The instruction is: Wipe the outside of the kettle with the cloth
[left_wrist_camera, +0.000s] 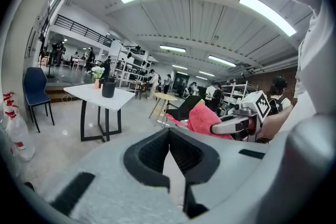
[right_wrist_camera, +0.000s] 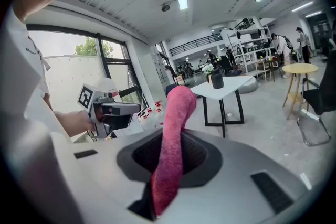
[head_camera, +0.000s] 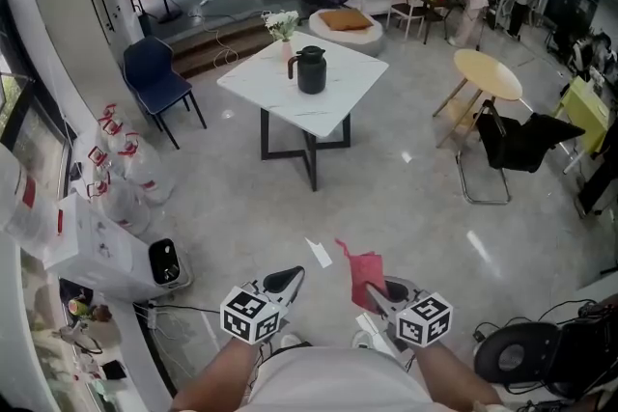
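While my right gripper (head_camera: 379,294) clamps the pink cloth (head_camera: 362,267), my left gripper (head_camera: 287,280) sits closed, empty. The kettle (head_camera: 311,70) (black, upright) stands far off on the tabletop (head_camera: 340,107).

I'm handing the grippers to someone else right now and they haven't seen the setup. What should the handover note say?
Left gripper: jaws together, nothing between them.
Right gripper: shut on the pink cloth, which sticks up out of the jaws.
Kettle: black, upright on the white table, well across the floor from where you stand.
Done: the cloth is in hand.
Left: walk to the table and wipe the kettle's outside with the cloth. The free left gripper could probably steady the kettle. No wiping has begun.
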Demonstrator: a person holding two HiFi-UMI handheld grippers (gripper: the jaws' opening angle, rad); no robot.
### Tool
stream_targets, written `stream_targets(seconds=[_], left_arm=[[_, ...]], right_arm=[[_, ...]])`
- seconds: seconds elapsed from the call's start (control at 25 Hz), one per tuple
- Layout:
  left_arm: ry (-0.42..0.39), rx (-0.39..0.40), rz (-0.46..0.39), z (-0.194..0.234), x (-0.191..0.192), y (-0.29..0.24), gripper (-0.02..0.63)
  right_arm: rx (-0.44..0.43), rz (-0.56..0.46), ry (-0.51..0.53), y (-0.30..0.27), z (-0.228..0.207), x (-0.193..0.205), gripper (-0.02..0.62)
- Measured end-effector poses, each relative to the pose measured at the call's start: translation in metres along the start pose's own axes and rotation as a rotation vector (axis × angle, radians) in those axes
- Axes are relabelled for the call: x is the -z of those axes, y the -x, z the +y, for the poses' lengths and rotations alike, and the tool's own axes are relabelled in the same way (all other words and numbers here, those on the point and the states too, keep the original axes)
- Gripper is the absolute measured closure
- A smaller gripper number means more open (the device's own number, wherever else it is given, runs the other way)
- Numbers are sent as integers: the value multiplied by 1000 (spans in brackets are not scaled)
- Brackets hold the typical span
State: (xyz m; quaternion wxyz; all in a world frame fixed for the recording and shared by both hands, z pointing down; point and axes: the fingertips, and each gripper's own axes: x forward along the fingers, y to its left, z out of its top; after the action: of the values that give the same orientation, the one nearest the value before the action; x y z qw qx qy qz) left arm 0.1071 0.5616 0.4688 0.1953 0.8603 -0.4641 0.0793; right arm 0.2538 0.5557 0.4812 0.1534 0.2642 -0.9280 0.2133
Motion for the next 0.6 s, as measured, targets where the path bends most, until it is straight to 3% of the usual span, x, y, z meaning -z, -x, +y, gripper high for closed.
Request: stream_targets(seconds=[0.32,0.6], left_arm=[[4,-36,13,36,7,43,600],[-5,-26,47,62,27,76,600]], right_arm=[[-64,34,15,-42,46,4,525],[-13,17,-22,-69,67,9,526]])
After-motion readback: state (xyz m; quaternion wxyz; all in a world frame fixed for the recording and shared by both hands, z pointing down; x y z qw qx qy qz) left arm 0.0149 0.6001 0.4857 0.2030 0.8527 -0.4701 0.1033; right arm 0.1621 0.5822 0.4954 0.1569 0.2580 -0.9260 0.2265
